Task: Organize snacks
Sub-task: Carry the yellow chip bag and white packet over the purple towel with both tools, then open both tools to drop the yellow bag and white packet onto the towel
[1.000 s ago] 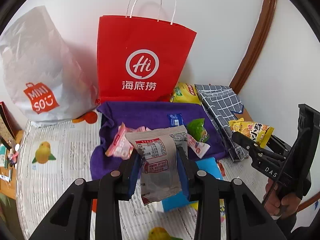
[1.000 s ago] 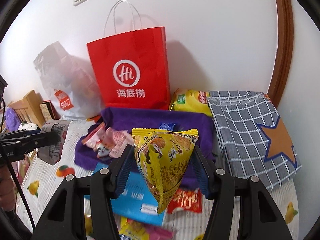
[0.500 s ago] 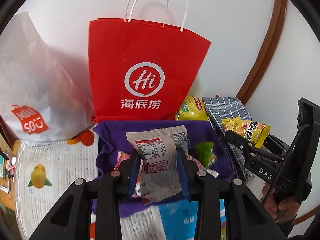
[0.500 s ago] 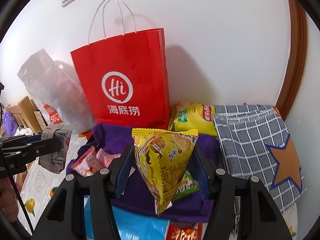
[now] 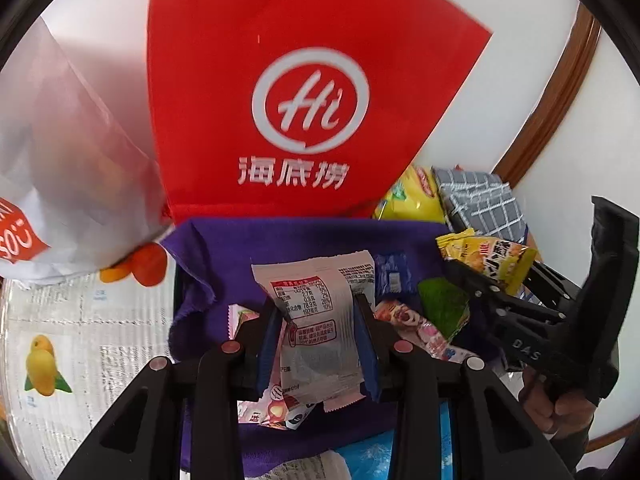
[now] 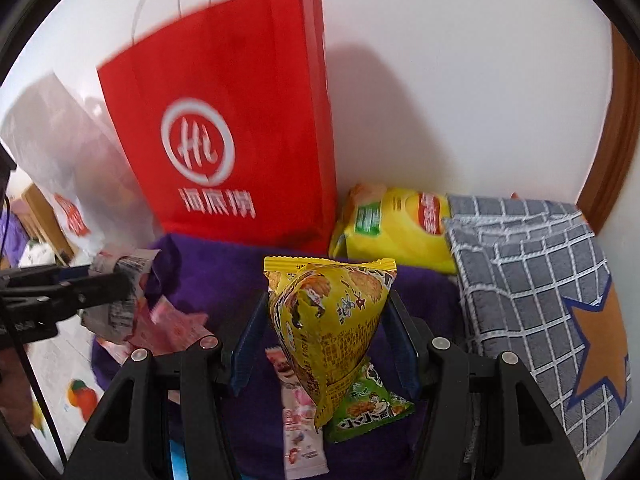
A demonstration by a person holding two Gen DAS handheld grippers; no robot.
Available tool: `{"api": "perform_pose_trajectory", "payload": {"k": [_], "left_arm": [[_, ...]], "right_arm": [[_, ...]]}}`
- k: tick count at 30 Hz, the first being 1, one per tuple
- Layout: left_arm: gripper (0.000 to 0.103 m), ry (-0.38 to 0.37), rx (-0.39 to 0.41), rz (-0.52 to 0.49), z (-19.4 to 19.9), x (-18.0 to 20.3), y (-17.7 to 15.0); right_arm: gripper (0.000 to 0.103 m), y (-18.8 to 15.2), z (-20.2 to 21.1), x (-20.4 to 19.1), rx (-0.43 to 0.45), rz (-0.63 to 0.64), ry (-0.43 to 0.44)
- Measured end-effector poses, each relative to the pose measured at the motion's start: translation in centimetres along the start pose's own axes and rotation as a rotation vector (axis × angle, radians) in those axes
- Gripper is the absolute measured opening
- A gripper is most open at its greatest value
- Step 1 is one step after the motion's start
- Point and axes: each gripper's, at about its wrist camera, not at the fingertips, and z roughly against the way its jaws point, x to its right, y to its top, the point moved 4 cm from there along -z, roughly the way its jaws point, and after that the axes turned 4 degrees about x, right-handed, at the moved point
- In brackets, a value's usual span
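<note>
Mid-task: my left gripper [image 5: 316, 340] clamps a grey-white foil snack packet [image 5: 316, 300], my right gripper [image 6: 324, 344] a yellow pyramid snack bag [image 6: 332, 320], both over the purple cloth bin [image 6: 216, 276]; several packets already lie inside.

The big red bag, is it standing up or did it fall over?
Standing up. The red bag rises upright against the white wall behind the purple cloth, with its white handles at the top.

Both wrist views angle down, close over the purple cloth [image 5: 304, 236] (shared, with red bag [image 6: 240, 120]).
</note>
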Motion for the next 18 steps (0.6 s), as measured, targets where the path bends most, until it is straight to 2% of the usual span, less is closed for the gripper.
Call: {"api": "perform_pose_trajectory", "payload": {"k": [8, 18], "left_arm": [[0.033, 0.001, -0.031, 0.003, -1.2, -0.1, -0.4], [0.034, 0.008, -0.040, 0.002, -1.5, -0.2, -0.4]], "right_arm": [[0.057, -1.5, -2.6, 0.1, -0.079, 0.027, 0.005], [0.058, -1.7, -3.2, 0.1, -0.096, 0.032, 0.008]]}}
